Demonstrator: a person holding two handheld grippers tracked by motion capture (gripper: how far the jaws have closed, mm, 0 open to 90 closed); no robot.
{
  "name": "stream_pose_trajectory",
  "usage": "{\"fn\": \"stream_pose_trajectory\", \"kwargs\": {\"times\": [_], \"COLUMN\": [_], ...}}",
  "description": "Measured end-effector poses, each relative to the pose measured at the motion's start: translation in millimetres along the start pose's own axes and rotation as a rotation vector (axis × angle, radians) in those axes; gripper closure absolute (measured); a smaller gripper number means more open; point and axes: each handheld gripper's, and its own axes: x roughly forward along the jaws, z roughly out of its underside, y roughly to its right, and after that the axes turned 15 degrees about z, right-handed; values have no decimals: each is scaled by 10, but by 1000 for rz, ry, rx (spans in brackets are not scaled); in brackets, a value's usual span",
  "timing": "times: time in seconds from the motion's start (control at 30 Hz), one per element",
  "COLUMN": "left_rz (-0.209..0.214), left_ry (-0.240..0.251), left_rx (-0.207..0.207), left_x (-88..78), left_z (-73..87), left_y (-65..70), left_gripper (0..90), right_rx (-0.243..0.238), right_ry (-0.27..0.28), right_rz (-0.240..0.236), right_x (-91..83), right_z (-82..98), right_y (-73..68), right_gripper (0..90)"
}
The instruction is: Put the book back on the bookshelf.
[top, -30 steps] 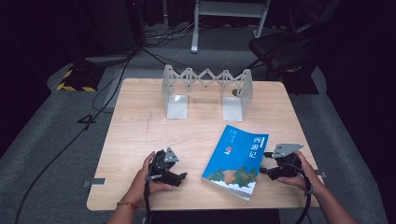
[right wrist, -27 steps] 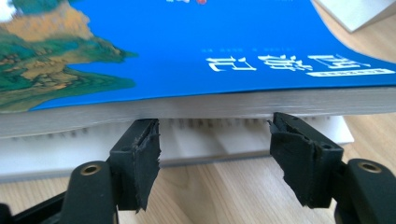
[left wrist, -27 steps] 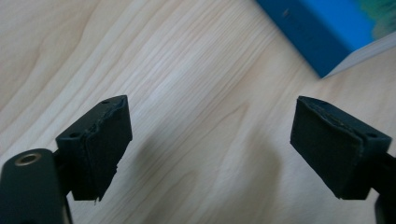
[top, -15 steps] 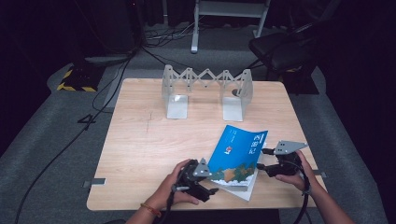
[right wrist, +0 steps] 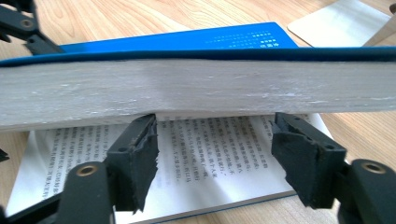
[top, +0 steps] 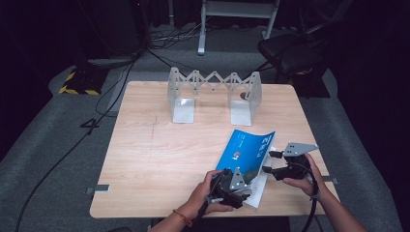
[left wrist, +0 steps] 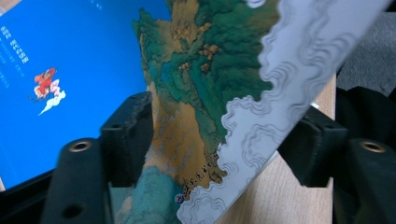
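A thick book with a blue cover (top: 247,151) lies at the table's near right, its cover and most pages lifted and bowed. My left gripper (top: 233,187) is at the book's near corner. In the left gripper view, the painted cover (left wrist: 201,93) slants between the jaws of the left gripper (left wrist: 219,135), which have just been closing and still stand apart. My right gripper (top: 274,163) is at the book's right edge. In the right gripper view, the right gripper (right wrist: 215,140) stands open under the raised page block (right wrist: 196,91), above a printed page (right wrist: 210,154).
A folding metal book rack (top: 215,92) stands at the back of the wooden table (top: 154,154). A chair (top: 290,53) and cables (top: 111,87) are on the floor beyond the table. The near table edge is just below both hands.
My left hand has moved right from the bare table to the book's near corner, and its jaws now straddle the cover. The right gripper has stayed at the book's right edge.
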Motion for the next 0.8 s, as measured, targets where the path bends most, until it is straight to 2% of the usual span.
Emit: {"fn": "stream_pose_trajectory", "kwargs": {"times": [0.1,0.17,0.33,0.5,0.53,0.57,0.6,0.67,0.8], "left_rz": [-6,0,2,-50,-85,-85,-122,-119,-118], "left_ry": [-12,11,33,9,-11,-11,-39,-34,2], "left_rx": [20,1,-60,-35,-25,-25,-5,-1,-42], "left_x": [-41,-59,-31,3,29,29,63,67,22], "left_z": [1,10,29,22,26,26,42,47,69], "left_y": [35,27,-12,10,25,25,54,60,-7], "left_gripper": [445,451,343,329,310,267,244,218,256], "right_rx": [5,11,24,39,43,43,57,59,65], "right_ry": [1,5,23,33,36,36,48,52,64], "right_rz": [1,0,5,4,2,2,1,0,6], "right_x": [8,8,2,4,5,5,2,3,6], "right_z": [11,14,5,-8,-10,-10,-20,-29,-62], "right_y": [7,10,9,3,4,4,4,1,-15], "right_gripper": [306,306,297,292,292,292,293,295,297]}}
